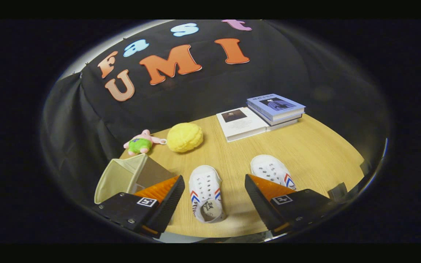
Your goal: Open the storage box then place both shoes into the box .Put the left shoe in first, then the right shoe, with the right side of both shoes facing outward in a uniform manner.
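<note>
Lying on the table [316, 153], two white shoes with red and blue side stripes sit toes away from the camera. One shoe [206, 193] rests in the gap between the jaws, nearer the left finger, touching neither finger; its opening faces up and its heel is closest to the gripper. Other shoe [272, 171] lies just past the right fingertip, its heel part hidden behind that finger; contact there cannot be told. The two shoes are apart, roughly parallel.

Box [130, 177], beige fabric, sits just beyond the left finger, its near corner covered by that finger. Its open mouth shows the pale inside, and a brown flat panel slopes on its right side; whether that panel is a lid or a wall, cannot tell.

Gripper [214, 195] jaws are spread wide, released, nothing clamped. It hangs above the table's near edge.

Well beyond the fingers: a yellow ball [185, 137], knobbly and soft-looking, ahead of the left finger. Just beside it, further left, a small pink plush toy [141, 142] in green shorts, with a loop reaching toward the ball. Far ahead of the right finger, a white book [240, 123] lies flat, and touching its right side a short stack of books [276, 109] with a blue cover on top. Black cloth wall [210, 91] rises behind the table.
</note>
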`<state>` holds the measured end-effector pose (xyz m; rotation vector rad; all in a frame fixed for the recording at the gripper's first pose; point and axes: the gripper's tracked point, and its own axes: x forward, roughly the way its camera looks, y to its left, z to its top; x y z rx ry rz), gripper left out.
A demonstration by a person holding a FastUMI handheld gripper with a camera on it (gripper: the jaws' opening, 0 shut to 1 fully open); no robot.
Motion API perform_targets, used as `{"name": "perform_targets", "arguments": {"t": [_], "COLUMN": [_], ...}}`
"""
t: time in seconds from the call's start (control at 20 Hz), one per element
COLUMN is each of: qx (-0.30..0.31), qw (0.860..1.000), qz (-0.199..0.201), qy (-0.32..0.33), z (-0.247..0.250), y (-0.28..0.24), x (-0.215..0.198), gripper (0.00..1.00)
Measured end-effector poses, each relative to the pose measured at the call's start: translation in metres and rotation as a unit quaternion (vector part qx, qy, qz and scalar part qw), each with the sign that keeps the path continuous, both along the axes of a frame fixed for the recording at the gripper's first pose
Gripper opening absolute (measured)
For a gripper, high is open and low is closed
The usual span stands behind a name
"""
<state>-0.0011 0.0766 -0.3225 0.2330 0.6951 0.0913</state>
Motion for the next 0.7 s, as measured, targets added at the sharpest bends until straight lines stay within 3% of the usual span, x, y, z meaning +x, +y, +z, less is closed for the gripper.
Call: {"name": "perform_targets", "arguments": {"t": [0.3,0.7], "qx": [-0.014,-0.011], "qw": [0.998,0.991], "qz": [0.023,0.076], "qy": [0.049,0.111], "z": [-0.060,-0.110], "y": [0.007,0.036], "x": [-0.014,-0.021], "gripper": [0.95,0.73]}}
